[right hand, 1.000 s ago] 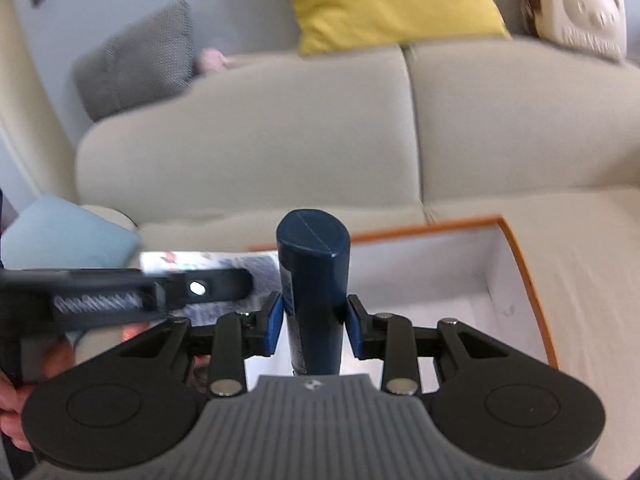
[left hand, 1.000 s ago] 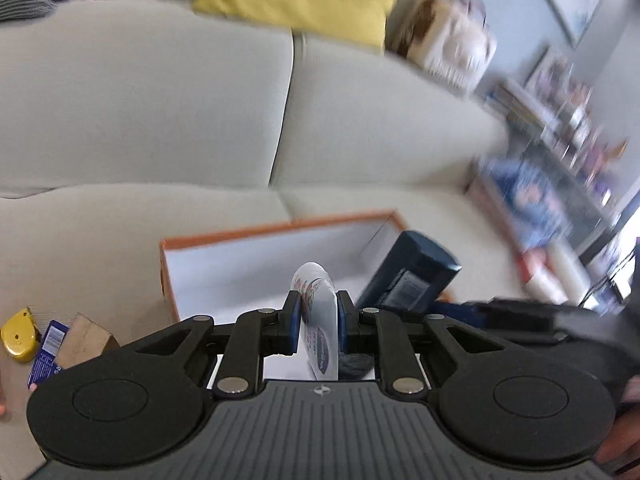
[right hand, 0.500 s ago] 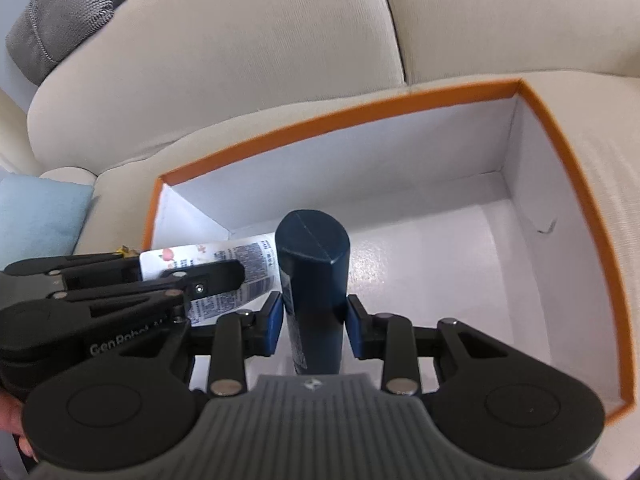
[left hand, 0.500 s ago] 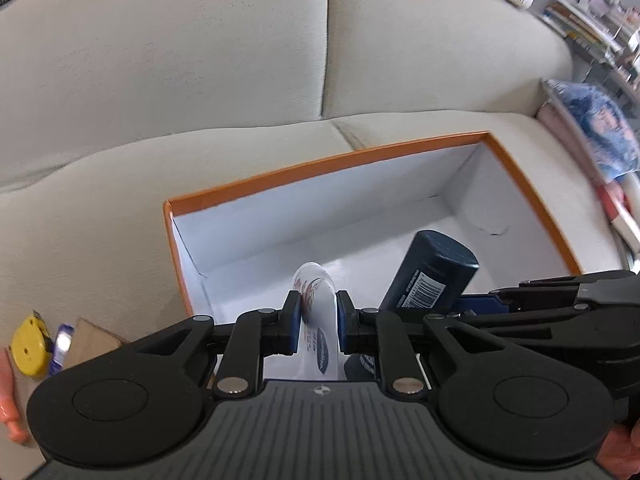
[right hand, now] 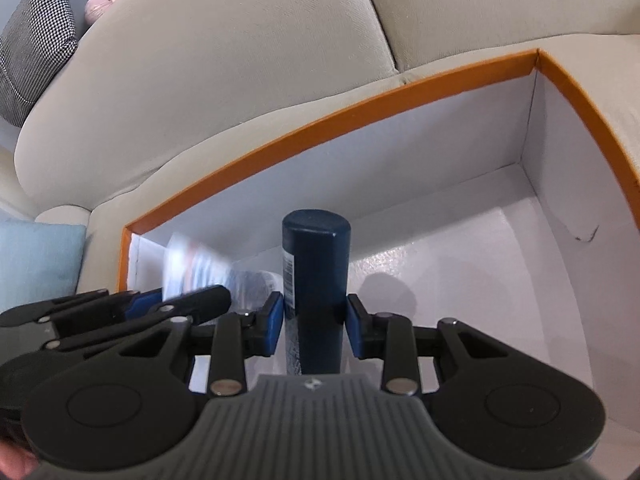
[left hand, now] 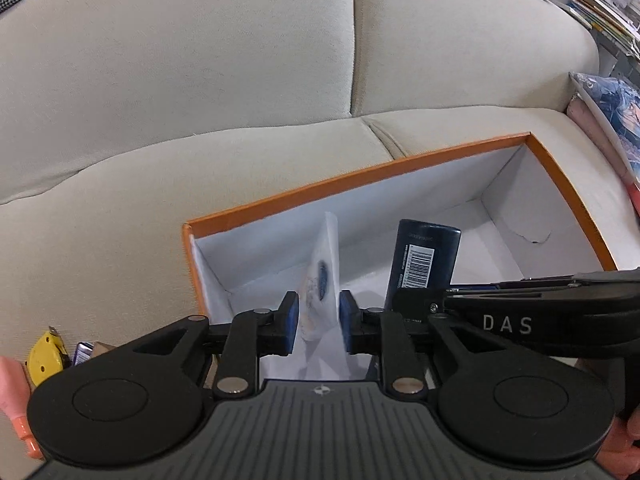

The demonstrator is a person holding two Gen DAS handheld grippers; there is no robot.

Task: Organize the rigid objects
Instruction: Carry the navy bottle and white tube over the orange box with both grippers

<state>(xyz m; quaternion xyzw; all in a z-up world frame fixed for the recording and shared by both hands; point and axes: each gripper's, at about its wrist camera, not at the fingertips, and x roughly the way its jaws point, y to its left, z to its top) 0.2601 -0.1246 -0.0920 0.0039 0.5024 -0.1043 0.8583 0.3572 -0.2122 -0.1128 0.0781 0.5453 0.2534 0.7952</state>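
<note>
Bottle [right hand: 316,276] clamped by right tool [right hand: 316,322] | left tool [left hand: 318,320] just opened around pouch [left hand: 322,280]

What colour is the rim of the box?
Orange; the rim of the box shows best in the right wrist view.

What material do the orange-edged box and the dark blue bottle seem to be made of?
Box: probably cardboard, matte white inside, with thin folded walls and a small tear in one side. Dark blue bottle: likely plastic with a smooth, slightly glossy surface and a printed barcode label; metal cannot be ruled out.
</note>
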